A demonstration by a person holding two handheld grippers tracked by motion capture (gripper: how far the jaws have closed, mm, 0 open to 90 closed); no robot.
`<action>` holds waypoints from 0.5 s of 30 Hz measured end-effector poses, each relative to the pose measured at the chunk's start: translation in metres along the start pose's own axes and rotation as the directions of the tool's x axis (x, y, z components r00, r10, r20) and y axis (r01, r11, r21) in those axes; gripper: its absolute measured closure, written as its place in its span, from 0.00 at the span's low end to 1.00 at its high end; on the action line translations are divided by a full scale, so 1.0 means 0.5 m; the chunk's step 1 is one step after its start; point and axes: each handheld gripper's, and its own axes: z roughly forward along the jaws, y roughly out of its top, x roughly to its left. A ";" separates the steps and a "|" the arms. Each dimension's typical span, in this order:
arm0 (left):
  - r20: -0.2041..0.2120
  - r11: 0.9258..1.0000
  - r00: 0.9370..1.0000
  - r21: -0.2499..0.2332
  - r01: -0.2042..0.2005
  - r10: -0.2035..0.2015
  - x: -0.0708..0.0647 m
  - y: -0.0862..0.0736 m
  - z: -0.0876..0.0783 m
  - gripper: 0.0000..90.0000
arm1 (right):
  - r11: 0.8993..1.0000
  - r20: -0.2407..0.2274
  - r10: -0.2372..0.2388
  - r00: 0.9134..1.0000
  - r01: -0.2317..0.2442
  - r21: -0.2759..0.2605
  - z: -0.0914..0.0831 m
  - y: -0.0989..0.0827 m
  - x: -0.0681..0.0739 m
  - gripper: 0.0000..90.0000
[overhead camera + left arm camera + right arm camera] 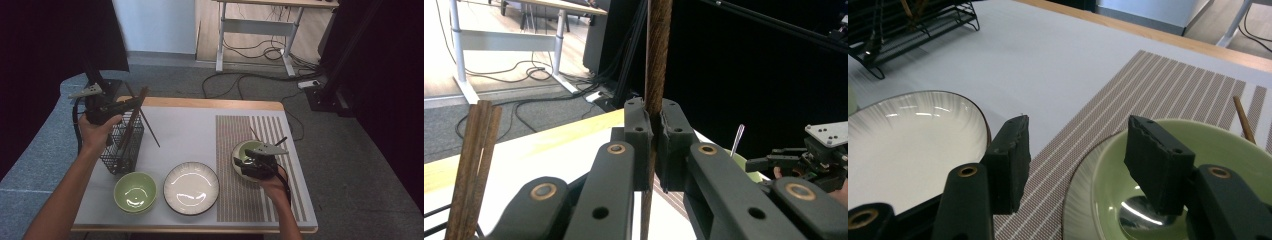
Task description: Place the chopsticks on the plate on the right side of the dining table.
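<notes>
My left gripper (pixel 136 102) (pixel 654 117) is shut on a dark brown chopstick (pixel 152 132) (pixel 659 50), held above the black wire basket (pixel 122 150) at the table's left. The stick runs up and down through the jaws. More chopsticks (pixel 474 165) stand in the basket. At the right, my right gripper (pixel 250 160) (pixel 1083 165) is open over the near rim of a green bowl (pixel 242 150) (pixel 1208 145). One jaw is inside the bowl and the other outside, neither pressing on it. A metal spoon (pixel 1138 210) lies in that bowl.
The green bowl sits on a striped placemat (pixel 240 130) (pixel 1168 85), with one chopstick (pixel 254 132) (pixel 1243 120) lying just beyond it. A white plate (pixel 191 187) (pixel 908 140) and a second green bowl (pixel 135 191) stand near the front edge.
</notes>
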 end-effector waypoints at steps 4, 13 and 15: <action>0.009 1.000 1.000 -0.001 -0.002 0.002 -0.007 0.000 0.002 0.94 | 1.000 -0.024 -0.003 1.000 0.002 -0.018 0.001 0.006 0.006 0.49; 0.037 1.000 0.999 0.012 -0.022 0.022 -0.022 -0.009 0.013 0.94 | 0.999 -0.060 -0.005 0.998 0.003 -0.038 0.010 0.021 0.022 0.50; 0.041 1.000 0.999 0.015 -0.021 0.021 -0.025 -0.010 0.016 0.94 | 0.999 -0.060 0.004 0.998 -0.006 -0.039 0.014 0.023 0.024 0.50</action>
